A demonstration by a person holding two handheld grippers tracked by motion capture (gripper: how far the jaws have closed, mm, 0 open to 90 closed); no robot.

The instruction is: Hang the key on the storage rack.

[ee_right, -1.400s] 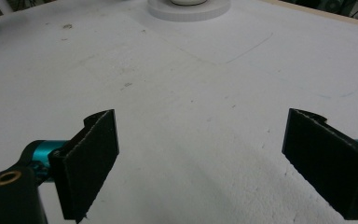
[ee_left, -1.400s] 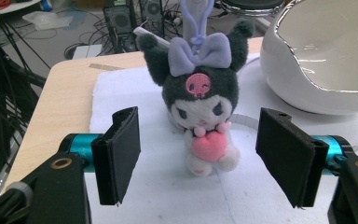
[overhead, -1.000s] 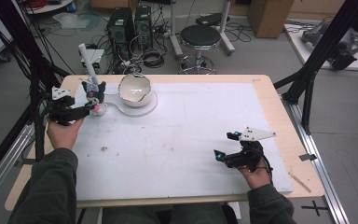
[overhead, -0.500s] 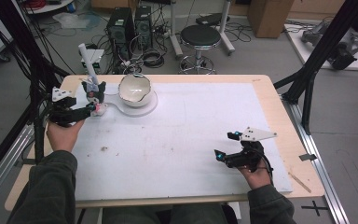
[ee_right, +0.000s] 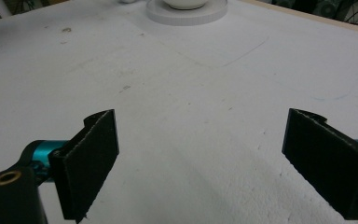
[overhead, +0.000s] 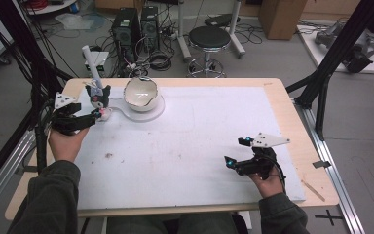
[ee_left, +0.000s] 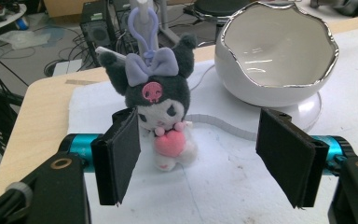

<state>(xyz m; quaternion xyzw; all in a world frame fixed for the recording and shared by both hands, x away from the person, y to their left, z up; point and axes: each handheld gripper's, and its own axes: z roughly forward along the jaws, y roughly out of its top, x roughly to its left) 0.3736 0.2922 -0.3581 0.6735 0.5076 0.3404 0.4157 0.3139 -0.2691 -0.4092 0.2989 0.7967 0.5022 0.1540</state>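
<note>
White foam sheet [overhead: 195, 141] hosts a small black-and-white plush doll [ee_left: 161, 109] upright beside the eggshell-shaped white bowl [ee_left: 275, 56]; left gripper [ee_left: 198, 158] gapes around it for grasping, right gripper [ee_right: 214, 163] spread, idle.

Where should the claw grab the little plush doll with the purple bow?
Probably around its soft white body, just under the head. The plush doll stands upright facing the left gripper, whose open jaws already sit either side, so come straight from the front, staying clear of the egg-shaped bowl behind it.
</note>
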